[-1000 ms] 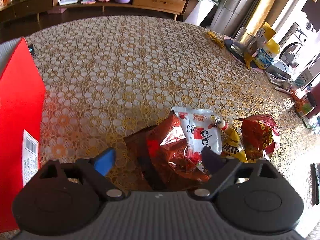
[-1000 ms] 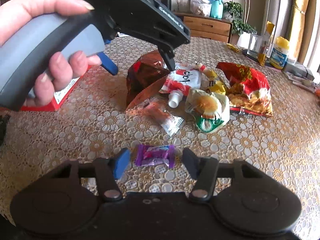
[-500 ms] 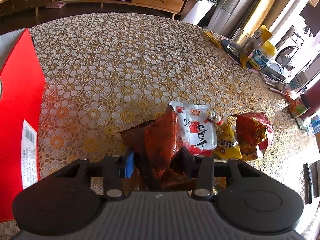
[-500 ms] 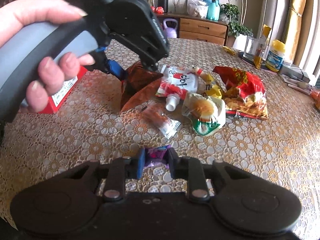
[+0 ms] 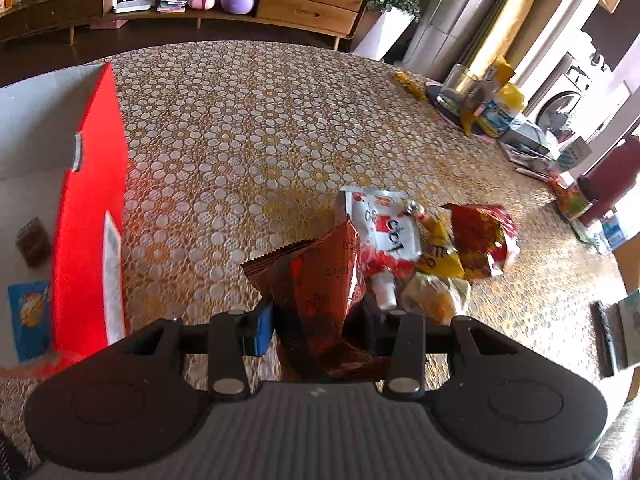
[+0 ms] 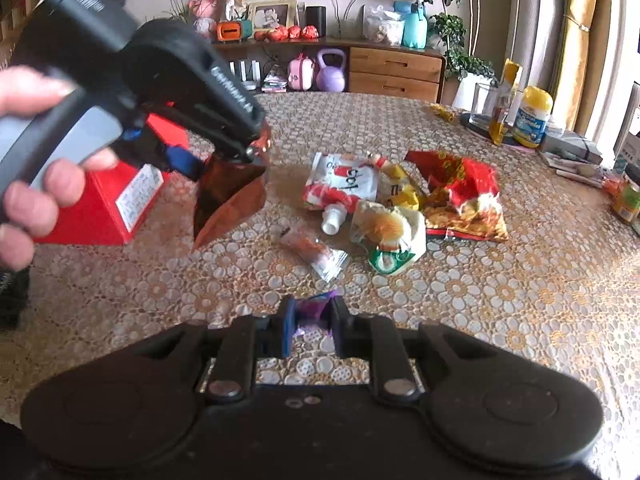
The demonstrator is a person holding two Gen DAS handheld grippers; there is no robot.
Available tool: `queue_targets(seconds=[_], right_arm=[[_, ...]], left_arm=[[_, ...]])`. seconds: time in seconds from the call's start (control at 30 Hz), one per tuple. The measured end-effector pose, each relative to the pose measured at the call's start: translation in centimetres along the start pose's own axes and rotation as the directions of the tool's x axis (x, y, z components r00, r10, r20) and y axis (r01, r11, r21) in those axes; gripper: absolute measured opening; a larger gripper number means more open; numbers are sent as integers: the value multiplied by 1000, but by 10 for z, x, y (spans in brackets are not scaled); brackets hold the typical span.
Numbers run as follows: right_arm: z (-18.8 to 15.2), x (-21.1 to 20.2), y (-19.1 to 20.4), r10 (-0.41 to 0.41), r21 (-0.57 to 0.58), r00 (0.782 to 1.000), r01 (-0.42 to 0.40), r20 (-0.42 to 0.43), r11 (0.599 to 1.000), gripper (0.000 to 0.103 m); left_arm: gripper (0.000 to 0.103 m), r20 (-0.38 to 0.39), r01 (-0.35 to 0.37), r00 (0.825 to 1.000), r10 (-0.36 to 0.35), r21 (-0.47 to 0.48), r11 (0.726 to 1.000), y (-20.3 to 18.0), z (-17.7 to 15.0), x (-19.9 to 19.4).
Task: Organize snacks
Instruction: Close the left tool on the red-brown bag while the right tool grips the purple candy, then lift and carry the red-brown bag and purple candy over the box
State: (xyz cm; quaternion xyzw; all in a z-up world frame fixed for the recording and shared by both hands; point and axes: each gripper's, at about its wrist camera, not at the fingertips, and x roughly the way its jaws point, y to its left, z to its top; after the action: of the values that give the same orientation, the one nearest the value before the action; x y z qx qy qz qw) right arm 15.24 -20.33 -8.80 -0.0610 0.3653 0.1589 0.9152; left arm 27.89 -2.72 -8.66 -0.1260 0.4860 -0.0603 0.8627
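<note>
left gripper (image 5: pixel 316 326): we pinched the brown snack bag (image 5: pixel 320 280), lifted, right of the red box (image 5: pixel 92 200) | right gripper (image 6: pixel 310 326): we clamped the purple candy (image 6: pixel 312 312), near edge | both seemed light, crinkly, slippery; we judged mid-body safest

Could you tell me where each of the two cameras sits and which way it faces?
Left wrist: rides the left tool, looking steeply down at its brown foil bag and the red box; only the tool shows.
Right wrist: rides the right tool, shut on a purple candy, facing across the table; the person's left hand shows.
Shared: brown bag, red box, snack pile.
</note>
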Motion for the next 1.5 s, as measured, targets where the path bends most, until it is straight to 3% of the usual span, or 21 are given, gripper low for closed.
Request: queue_targets(seconds=[0.7, 1.03, 1.5], right_arm=[[35, -92, 41, 59, -53, 990, -53, 129, 997, 17], [62, -112, 75, 106, -109, 979, -87, 175, 990, 17], [105, -110, 140, 191, -208, 959, -147, 211, 967, 17]], left_arm=[[42, 82, 58, 995, -63, 64, 996, 12, -44, -110], [42, 138, 39, 989, -50, 84, 996, 37, -51, -157], [42, 228, -48, 973, 36, 47, 998, 104, -45, -217]])
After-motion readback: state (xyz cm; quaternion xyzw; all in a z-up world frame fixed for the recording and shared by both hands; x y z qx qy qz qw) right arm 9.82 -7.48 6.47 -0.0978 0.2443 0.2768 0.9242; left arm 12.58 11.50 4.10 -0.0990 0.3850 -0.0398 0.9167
